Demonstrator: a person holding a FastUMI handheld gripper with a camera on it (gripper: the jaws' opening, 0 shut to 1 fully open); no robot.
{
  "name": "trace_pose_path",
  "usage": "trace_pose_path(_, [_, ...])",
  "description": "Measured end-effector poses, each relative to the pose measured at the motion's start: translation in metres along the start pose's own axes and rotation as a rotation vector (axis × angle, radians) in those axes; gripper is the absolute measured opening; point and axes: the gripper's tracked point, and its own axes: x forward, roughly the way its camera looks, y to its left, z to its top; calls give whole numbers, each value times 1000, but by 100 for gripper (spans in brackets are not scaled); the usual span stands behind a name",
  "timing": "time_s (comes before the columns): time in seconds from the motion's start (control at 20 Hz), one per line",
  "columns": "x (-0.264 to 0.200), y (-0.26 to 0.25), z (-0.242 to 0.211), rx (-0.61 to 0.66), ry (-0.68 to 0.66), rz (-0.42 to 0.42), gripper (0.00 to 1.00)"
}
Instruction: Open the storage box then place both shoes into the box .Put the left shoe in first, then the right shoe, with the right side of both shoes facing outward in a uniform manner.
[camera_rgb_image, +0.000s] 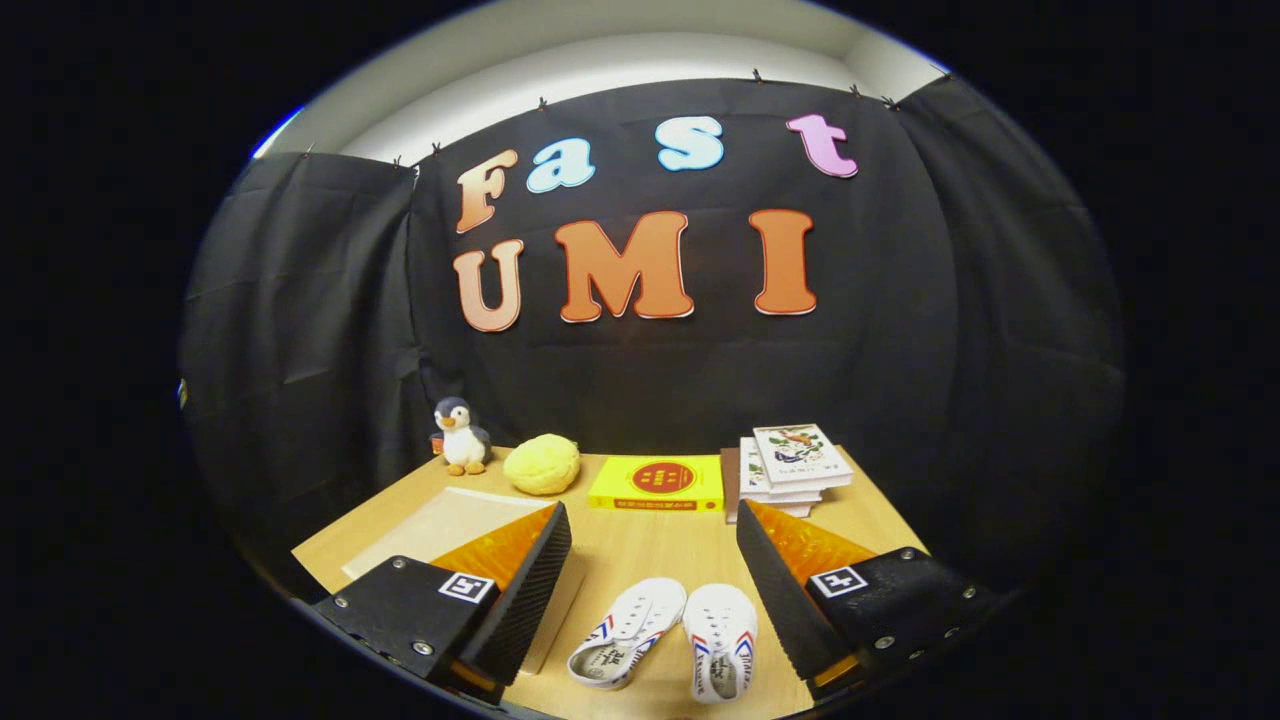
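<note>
Fingers (655, 590) spread wide and holding nothing, hovering above the counter (640, 550). Two white shoes (665, 635) lie side by side between them, toes pointing away. A flat, pale storage box (450, 525) rests partly behind one finger, its lid apparently still closed. One risk is taking a shoe before the box is opened; another is mistaking left for right, since the pair looks alike, which would spoil the order and facing.

Shoes (665, 645) between spread claw (655, 590) fingers — books (795, 465), penguin (460, 435) beyond on table (640, 550).
</note>
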Motion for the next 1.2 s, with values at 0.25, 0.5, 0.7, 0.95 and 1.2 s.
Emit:
trace_pose_path(0.25, [29,27,-44,187,126,135,98])
trace_pose_path(0.5, [48,66,-93,521,307,309,98])
trace_pose_path(0.7, [59,82,-135,642,418,351,98])
trace_pose_path(0.95, [65,104,-151,829,500,430,98])
trace_pose_path(1.2, [69,131,-154,936,563,505,98])
